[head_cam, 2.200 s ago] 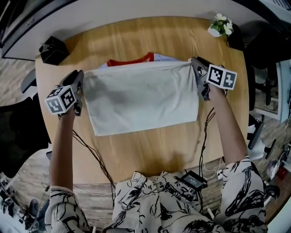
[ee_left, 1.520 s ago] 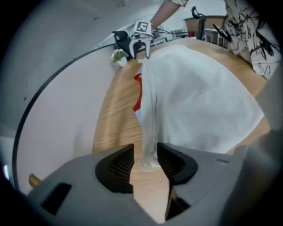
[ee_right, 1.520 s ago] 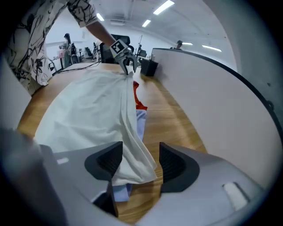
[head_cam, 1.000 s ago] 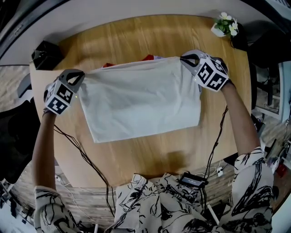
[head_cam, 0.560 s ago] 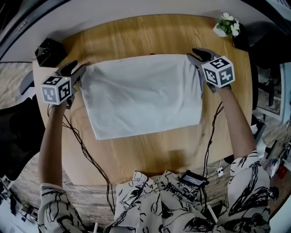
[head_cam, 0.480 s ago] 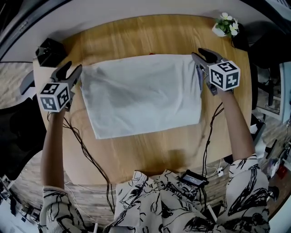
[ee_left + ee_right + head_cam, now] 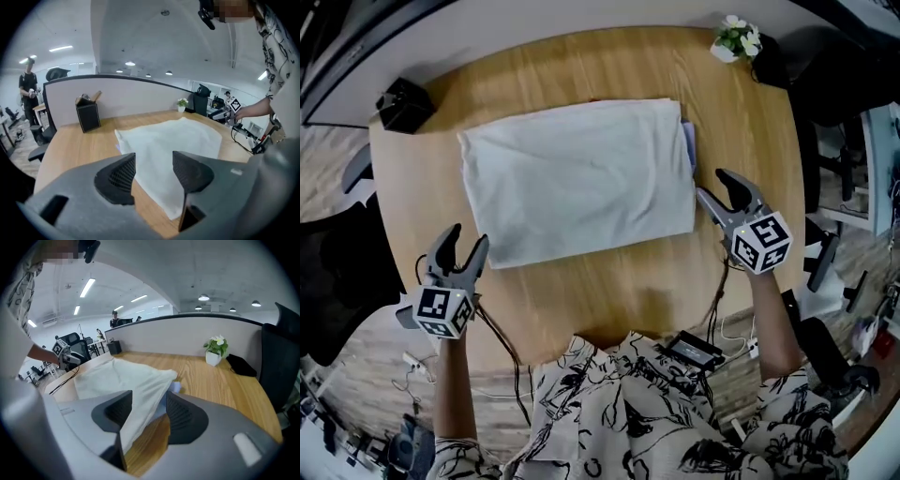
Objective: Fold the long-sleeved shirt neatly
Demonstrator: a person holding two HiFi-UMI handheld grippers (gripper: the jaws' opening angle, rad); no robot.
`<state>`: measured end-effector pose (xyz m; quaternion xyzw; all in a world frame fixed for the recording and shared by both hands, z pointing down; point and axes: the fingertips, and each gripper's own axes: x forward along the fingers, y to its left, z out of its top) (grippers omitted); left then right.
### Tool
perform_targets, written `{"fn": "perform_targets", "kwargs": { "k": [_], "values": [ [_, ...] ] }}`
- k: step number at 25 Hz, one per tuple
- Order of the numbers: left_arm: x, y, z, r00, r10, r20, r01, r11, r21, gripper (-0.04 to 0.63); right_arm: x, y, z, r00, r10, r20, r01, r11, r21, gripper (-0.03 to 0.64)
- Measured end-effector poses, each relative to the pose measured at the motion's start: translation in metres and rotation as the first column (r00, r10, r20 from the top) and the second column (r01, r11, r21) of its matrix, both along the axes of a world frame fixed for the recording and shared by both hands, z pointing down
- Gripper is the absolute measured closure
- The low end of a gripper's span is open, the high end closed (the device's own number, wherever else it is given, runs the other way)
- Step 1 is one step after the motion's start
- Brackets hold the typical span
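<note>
Now your left gripper [image 7: 464, 239] and right gripper [image 7: 711, 185] have jaws spread, just opened, pinching nothing; the folded shirt [image 7: 577, 178] lies flat on the table [image 7: 581, 300], seemingly untouched.

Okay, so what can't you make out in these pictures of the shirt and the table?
Sleeves and collar of the shirt: head view, folded under the white top layer; only a bluish edge peeks out.
Contents of the black box: left gripper view, too small; something tan sticks out.
The dark device at the near edge of the table: head view, too small to identify.
</note>
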<state>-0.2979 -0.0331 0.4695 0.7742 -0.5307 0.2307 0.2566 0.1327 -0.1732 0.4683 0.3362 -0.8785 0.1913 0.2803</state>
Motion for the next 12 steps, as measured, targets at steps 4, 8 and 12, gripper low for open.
{"fn": "perform_targets", "kwargs": {
  "k": [4, 8, 12],
  "values": [
    [0.019, 0.052, 0.027, 0.997, -0.07, -0.027, 0.067, 0.994, -0.083, 0.341, 0.016, 0.053, 0.026, 0.999, 0.022, -0.027, -0.024, 0.997, -0.068, 0.376],
    [0.023, 0.082, 0.056, 0.989, -0.143, -0.045, 0.134, 0.979, -0.154, 0.345, 0.022, 0.09, 0.054, 0.998, 0.054, -0.039, -0.059, 0.989, -0.138, 0.376],
    [0.019, 0.088, 0.07, 0.981, -0.19, -0.048, 0.18, 0.969, -0.167, 0.378, 0.018, 0.106, 0.07, 0.996, 0.088, -0.031, -0.092, 0.981, -0.169, 0.384]
  ]
}}
